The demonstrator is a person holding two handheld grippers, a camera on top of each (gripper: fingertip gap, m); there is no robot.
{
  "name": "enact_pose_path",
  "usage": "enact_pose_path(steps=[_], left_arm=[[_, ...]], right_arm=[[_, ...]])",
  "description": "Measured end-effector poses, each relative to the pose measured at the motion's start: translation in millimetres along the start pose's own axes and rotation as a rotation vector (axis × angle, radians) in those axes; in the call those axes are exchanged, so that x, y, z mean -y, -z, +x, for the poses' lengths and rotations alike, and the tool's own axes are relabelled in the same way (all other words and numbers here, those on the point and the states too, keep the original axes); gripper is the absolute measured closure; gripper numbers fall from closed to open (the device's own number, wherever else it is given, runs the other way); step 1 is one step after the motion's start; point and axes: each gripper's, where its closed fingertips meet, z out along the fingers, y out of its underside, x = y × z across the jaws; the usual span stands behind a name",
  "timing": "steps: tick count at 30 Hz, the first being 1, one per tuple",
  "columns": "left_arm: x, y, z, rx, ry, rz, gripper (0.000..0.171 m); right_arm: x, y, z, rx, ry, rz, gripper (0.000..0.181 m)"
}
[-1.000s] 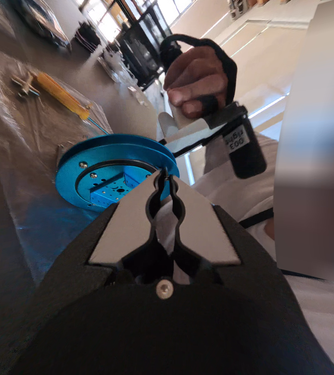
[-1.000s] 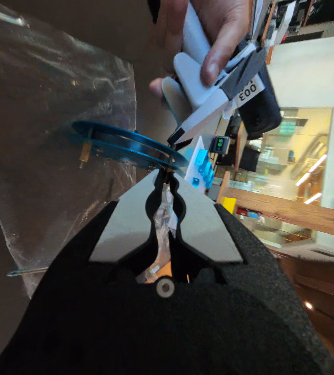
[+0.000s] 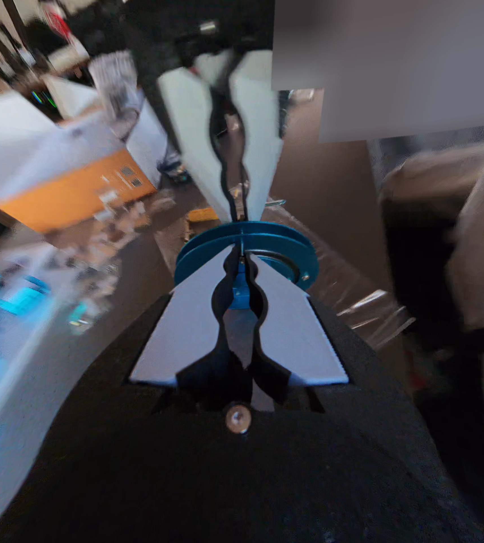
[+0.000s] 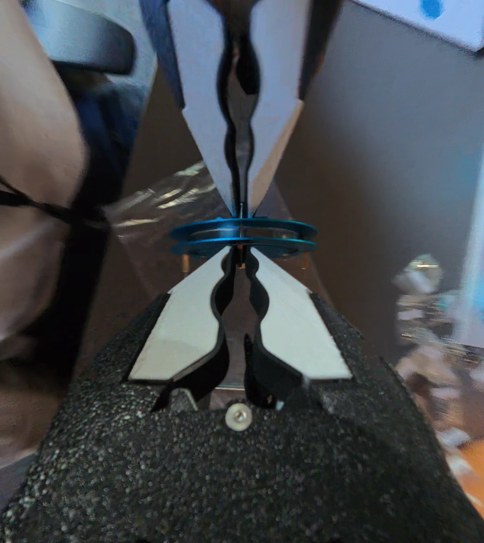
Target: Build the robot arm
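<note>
a crinkled clear plastic sheet (image 3: 361, 311) lies on the brown bench (image 3: 317, 176) at about 3 o'clock in the left wrist view. a white and orange box (image 3: 67, 191) sits at 10 o'clock, blurred. small blue parts (image 3: 14, 299) lie at 9 o'clock, too smeared to tell apart. a yellow item (image 3: 201, 214) lies near centre.

Mounted behind each tool, looking forward along its fingers, very close. Facing each other head-on: left tool (image 3: 242, 255) and right tool (image 4: 240, 255) meeting at the shared blue double disc (image 3: 276, 235), seen from opposite sides.
</note>
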Motion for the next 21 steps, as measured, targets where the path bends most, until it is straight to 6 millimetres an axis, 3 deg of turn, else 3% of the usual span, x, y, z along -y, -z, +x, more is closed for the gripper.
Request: enact_pose_path(steps=[5, 8, 10, 14, 18, 21], left_arm=[[0.2, 0.8, -3.7, -0.214, 0.545, 0.051, 0.171], [-0.6, 1.9, -5.7, -0.392, 0.935, 0.087, 0.171], [-0.7, 1.8, -9.0, -0.433, 1.033, 0.119, 0.171], [-1.4, 2.8, -8.0, -0.302, 0.733, 0.092, 0.171], [-2.7, 6.6, 2.3, -0.124, 0.196, 0.034, 0.17], [-2.8, 7.1, 8.8, 0.015, -0.23, -0.004, 0.17]], right_arm=[[1.1, 1.0, 13.5, -0.518, 0.493, -0.125, 0.177], [5.6, 5.0, 18.8, -0.958, 0.88, -0.233, 0.177], [6.7, 6.5, 21.8, -1.042, 0.874, -0.22, 0.176], [5.8, 3.5, 18.4, -0.806, 0.458, 0.012, 0.174], [5.9, 2.5, -9.0, -0.201, -0.079, 0.235, 0.15], [10.3, 13.0, -15.8, 0.246, -0.488, 0.327, 0.154]])
